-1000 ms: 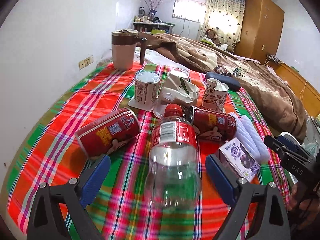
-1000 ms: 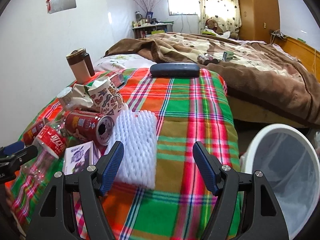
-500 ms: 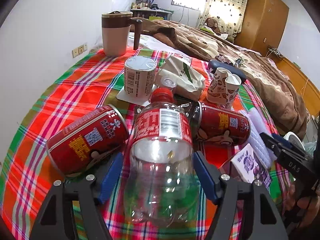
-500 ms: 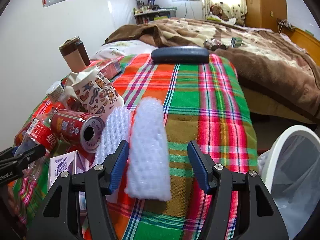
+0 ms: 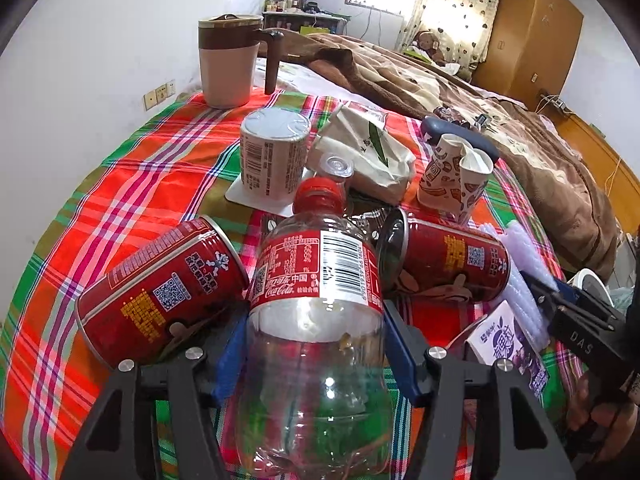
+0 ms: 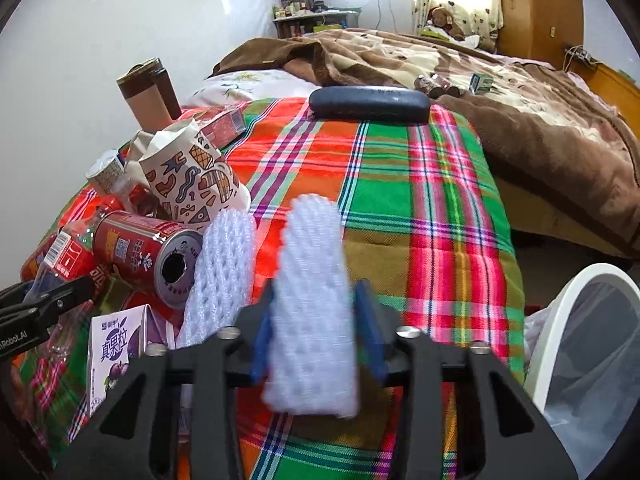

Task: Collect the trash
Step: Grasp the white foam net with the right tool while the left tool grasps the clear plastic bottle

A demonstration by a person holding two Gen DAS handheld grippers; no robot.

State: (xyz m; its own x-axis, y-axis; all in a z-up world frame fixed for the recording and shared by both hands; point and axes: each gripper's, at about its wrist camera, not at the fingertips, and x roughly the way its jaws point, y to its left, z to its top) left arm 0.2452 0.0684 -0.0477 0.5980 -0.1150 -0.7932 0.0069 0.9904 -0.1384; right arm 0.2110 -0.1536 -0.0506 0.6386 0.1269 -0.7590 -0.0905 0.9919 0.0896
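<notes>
The pick-up step was judged to be in hand on both sides at once. The left gripper [image 5: 314, 344] was seen with its jaws closing about halfway on the clear plastic bottle [image 5: 316, 320], which lay on the plaid cloth [image 5: 132, 184] with both blue pads against its sides. The right gripper [image 6: 316, 332] was closing narrowly on the nearer white foam sleeve [image 6: 312, 300], already pinched between the pads. A lift clear of the cloth, then a carry to the white bin [image 6: 568, 320] at the table's right edge, was judged to be called for next. The bottle was crowded by a red can [image 5: 160, 288] touching its left side and a second can [image 5: 448, 260] just beside it, so either could be dragged. A second foam sleeve [image 6: 224, 268], a purple carton [image 6: 116, 344] and crumpled paper cups [image 6: 192, 176] remained nearby.
</notes>
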